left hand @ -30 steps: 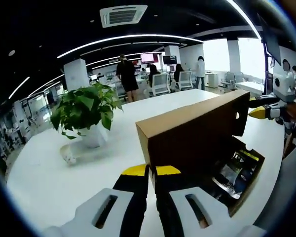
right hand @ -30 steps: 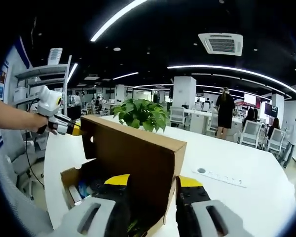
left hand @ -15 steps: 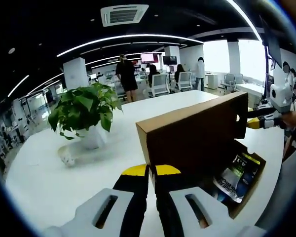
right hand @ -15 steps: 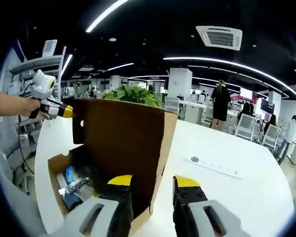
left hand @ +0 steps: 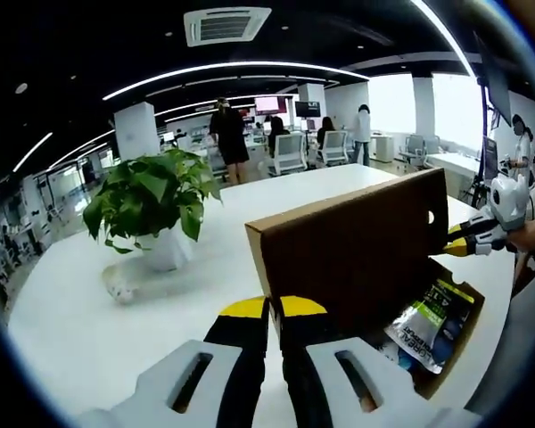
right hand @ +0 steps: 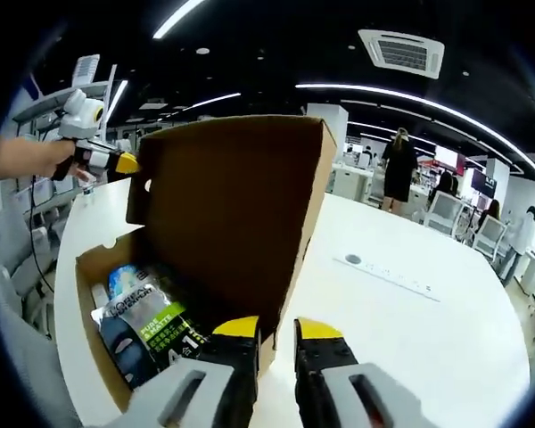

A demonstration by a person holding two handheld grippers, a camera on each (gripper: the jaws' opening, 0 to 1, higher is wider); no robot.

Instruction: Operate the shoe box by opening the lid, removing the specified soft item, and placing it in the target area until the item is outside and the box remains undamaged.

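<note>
A brown cardboard shoe box (right hand: 98, 267) lies open on the white table, its lid (left hand: 348, 245) standing upright. My left gripper (left hand: 274, 309) is shut on the lid's near corner, yellow tips pinching the edge. My right gripper (right hand: 275, 328) is shut on the lid's (right hand: 236, 214) other end. Each gripper shows in the other's view: the right gripper (left hand: 471, 242) at the lid's far edge, the left gripper (right hand: 116, 163) at its far corner. Inside the box lies a soft dark and green pouch (right hand: 152, 321), also seen as the pouch (left hand: 428, 312) in the left gripper view.
A potted green plant (left hand: 152, 201) in a white pot stands on the table (left hand: 98, 339), a small white object (left hand: 120, 287) beside it. A white power strip (right hand: 392, 272) lies on the table (right hand: 428, 339) beyond the box. People and office chairs are farther back.
The lid has swung further up and back, baring more of the box's inside and the pouch. My right jaws have drawn closer together on the lid.
</note>
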